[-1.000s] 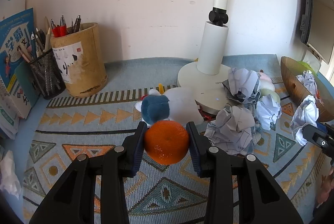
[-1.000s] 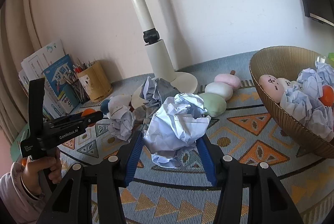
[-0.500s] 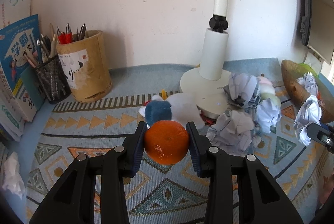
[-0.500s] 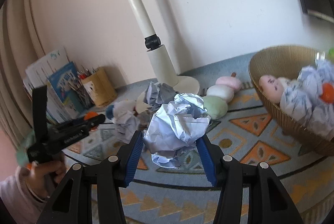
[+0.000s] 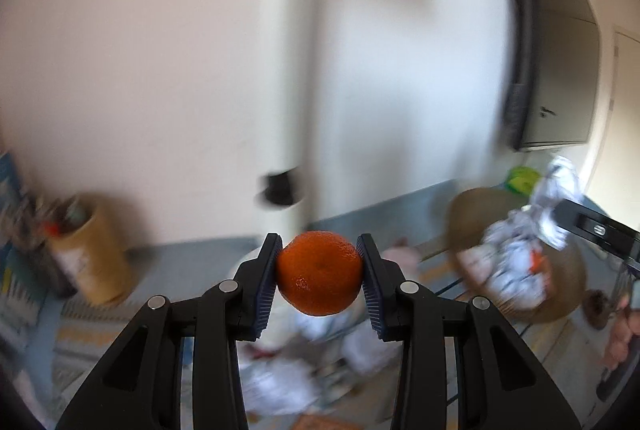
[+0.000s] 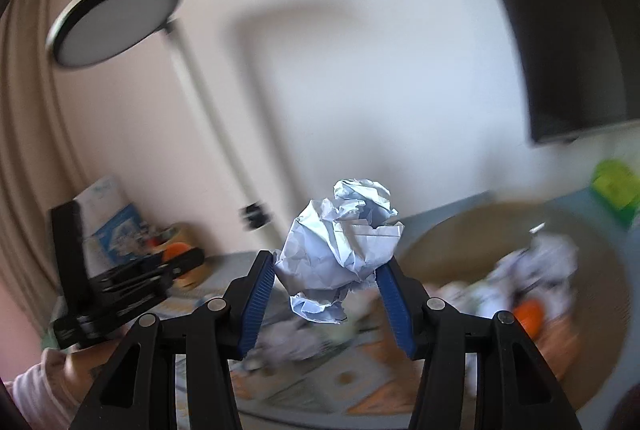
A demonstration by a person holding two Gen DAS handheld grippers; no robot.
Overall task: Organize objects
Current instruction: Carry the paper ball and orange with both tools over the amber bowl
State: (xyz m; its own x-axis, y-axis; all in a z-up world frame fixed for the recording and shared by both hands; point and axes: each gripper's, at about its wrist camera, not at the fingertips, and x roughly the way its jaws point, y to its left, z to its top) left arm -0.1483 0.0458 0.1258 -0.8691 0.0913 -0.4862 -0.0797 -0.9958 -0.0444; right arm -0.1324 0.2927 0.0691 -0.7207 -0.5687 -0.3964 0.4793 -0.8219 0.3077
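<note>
My left gripper (image 5: pixel 319 272) is shut on an orange tangerine (image 5: pixel 319 273), held high above the patterned mat. My right gripper (image 6: pixel 326 282) is shut on a crumpled ball of pale paper (image 6: pixel 340 254), also lifted well off the table. A brown woven bowl (image 6: pixel 600 262) with paper balls and an orange fruit in it sits to the right in the right wrist view and appears blurred as the bowl (image 5: pixel 464 213) in the left wrist view. The left gripper (image 6: pixel 180 262) shows at the left of the right wrist view, a hand under it.
A white desk lamp's pole (image 5: pixel 294 69) rises behind the tangerine; its round head (image 6: pixel 116 25) hangs upper left. A bamboo pen holder (image 5: pixel 90 250) and books stand at the left. Paper balls (image 5: pixel 280 382) lie blurred on the mat below. A dark monitor (image 6: pixel 576 29) is at right.
Both grippers have risen sharply with their loads and tipped upward; the table has dropped low in both views, which are now motion-blurred. The bowl has come nearer in both views.
</note>
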